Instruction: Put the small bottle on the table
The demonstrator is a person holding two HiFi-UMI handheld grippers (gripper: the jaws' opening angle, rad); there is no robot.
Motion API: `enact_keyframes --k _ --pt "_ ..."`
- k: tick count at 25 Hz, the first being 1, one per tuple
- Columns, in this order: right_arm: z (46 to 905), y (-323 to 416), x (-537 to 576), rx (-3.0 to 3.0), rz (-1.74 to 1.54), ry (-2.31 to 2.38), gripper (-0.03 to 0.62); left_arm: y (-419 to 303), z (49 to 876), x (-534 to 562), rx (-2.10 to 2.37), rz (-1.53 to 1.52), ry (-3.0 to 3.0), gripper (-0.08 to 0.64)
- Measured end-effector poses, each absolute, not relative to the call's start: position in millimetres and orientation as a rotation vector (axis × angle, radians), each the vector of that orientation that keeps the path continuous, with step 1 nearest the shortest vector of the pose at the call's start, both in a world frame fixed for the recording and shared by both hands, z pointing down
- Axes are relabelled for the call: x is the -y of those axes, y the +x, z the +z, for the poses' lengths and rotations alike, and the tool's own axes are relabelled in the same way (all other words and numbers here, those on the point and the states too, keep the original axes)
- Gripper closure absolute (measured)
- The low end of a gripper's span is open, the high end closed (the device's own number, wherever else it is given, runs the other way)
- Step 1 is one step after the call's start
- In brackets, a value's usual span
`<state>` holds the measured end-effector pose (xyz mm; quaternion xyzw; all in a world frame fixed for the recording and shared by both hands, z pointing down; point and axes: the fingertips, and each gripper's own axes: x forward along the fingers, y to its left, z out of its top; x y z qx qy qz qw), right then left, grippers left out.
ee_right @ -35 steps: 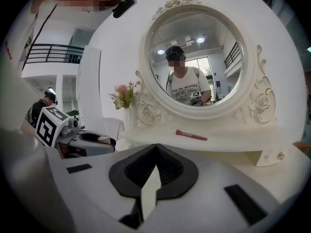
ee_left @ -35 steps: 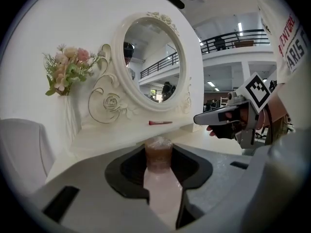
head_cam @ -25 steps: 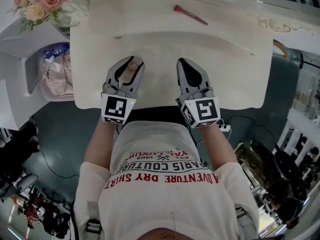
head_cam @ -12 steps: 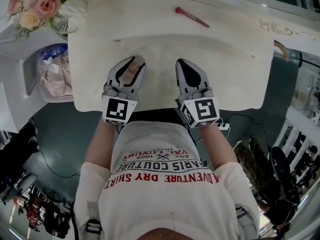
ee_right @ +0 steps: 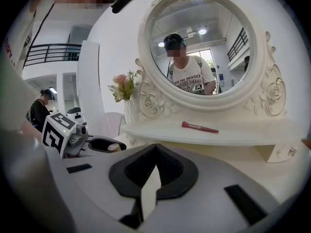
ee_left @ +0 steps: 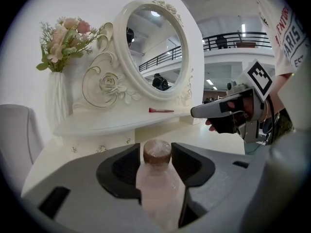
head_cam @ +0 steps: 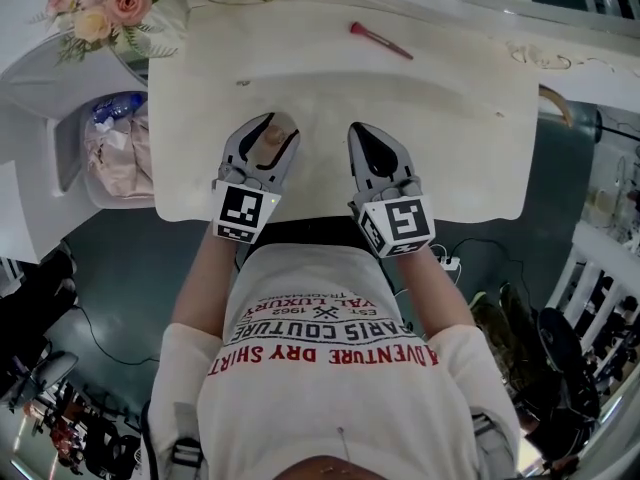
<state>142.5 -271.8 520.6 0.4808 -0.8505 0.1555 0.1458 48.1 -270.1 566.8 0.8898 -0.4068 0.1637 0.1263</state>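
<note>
The small pinkish bottle (head_cam: 268, 140) with a brown cap stands on the cream dressing table (head_cam: 440, 118) near its front edge. My left gripper (head_cam: 268, 123) surrounds it, and its jaws are opening. In the left gripper view the bottle (ee_left: 158, 183) stands upright between the jaws of my left gripper (ee_left: 156, 152), with a dark gap along its right side and space around the cap. My right gripper (head_cam: 362, 128) rests beside it to the right, shut and empty. In its own view the tips of my right gripper (ee_right: 154, 147) meet.
A red make-up brush (head_cam: 380, 36) lies on the raised back shelf under the oval mirror (ee_left: 155, 47). A vase of pink flowers (head_cam: 105, 8) stands at the far left. A bin with bags (head_cam: 115, 153) sits left of the table.
The left jaws have spread slightly around the bottle, which stays standing on the table. Both grippers keep their places, and the right one stays shut.
</note>
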Motion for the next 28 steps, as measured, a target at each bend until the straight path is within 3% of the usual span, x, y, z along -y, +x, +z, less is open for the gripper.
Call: enact_keyframes --k 3,13,15,17,20,28 --pt "509.4 142.7 264.8 2.462 0.433 1.392 0.594 46.2 554.2 266.4 1.206 0.461 2.591 0.341" --pt "450.1 141.1 248.4 2.557 0.309 1.389 0.594 30.5 481.0 252.5 1.354 0.438 2.609 0.347" --pt "436.4 138.9 247.0 2.58 0.285 1.382 0.594 27.1 466.3 250.8 1.373 0.441 2.615 0.361" --pt "423.8 137.8 245.2 2.598 0.261 1.386 0.594 23.7 451.9 249.0 1.394 0.437 2.625 0.451" --pt "408.7 136.3 244.7 2.619 0.221 1.395 0.594 17.5 431.0 250.5 1.442 0.406 2.641 0.52" --pt "379.2 142.6 248.7 2.644 0.126 1.455 0.594 9.4 379.2 255.3 1.499 0.326 2.734 0.552"
